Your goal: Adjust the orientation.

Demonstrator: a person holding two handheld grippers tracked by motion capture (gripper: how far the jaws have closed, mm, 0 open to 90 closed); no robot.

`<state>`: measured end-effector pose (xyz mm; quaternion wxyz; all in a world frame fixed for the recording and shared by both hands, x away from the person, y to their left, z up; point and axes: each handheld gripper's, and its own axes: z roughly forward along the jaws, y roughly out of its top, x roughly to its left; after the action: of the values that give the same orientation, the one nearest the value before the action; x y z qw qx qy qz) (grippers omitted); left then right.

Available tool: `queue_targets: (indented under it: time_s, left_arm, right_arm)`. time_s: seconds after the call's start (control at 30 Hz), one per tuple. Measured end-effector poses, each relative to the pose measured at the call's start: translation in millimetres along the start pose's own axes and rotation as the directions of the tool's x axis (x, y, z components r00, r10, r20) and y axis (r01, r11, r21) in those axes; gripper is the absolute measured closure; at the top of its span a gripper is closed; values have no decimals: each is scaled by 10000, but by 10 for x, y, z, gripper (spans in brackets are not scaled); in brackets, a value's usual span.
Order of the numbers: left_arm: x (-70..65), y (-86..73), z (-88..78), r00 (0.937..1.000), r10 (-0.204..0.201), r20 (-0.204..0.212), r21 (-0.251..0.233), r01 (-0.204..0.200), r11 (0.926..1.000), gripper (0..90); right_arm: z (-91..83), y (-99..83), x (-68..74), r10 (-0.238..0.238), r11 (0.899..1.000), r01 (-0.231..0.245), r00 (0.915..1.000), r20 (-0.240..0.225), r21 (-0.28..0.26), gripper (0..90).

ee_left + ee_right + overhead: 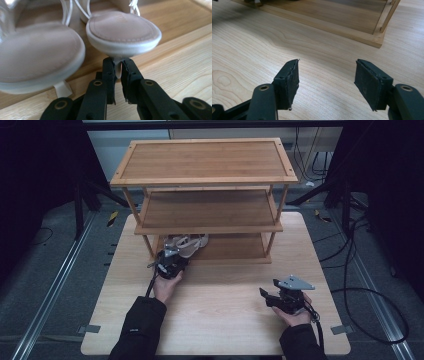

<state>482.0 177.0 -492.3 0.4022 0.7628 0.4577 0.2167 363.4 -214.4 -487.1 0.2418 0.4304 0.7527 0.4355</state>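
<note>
A pair of pale high-heeled sandals (188,245) sits at the left front of a bamboo rack's bottom shelf (235,251). My left gripper (171,256) reaches in at that shelf's edge. In the left gripper view its jaws (118,69) are shut on the thin white heel of the right-hand sandal (123,32), whose heel end stands raised above the pads. The other sandal (37,57) lies beside it with its heel (62,88) down on the wood. My right gripper (268,294) hovers open over the table's front right, nothing between its pads (327,80).
The three-tier bamboo rack (205,162) stands at the back half of the light wooden table (225,285); its upper two shelves are bare. Thin corner posts (272,242) edge the bottom shelf. Cables lie on the floor to the right.
</note>
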Motion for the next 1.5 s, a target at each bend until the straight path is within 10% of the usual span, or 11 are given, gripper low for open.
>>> queue_targets:
  time_s: [0.7, 1.07, 1.5]
  left_arm:
    - [-10, 39, 7, 9999, -120, -104, 19, 120, 9999, 720]
    - [104, -230, -729, 9984, -39, 565, -242, 53, 9997, 476]
    - [378, -634, -1237, 9994, -348, 72, -42, 348, 9994, 333]
  right_arm:
    - [10, -5, 15, -13, 10000, 13, 10000, -63, 40, 360]
    - [-1, -5, -5, 54, 10000, -53, 9998, 211, -23, 301]
    - [-30, -3, -44, 278, 9996, -274, 9984, 486, -97, 227]
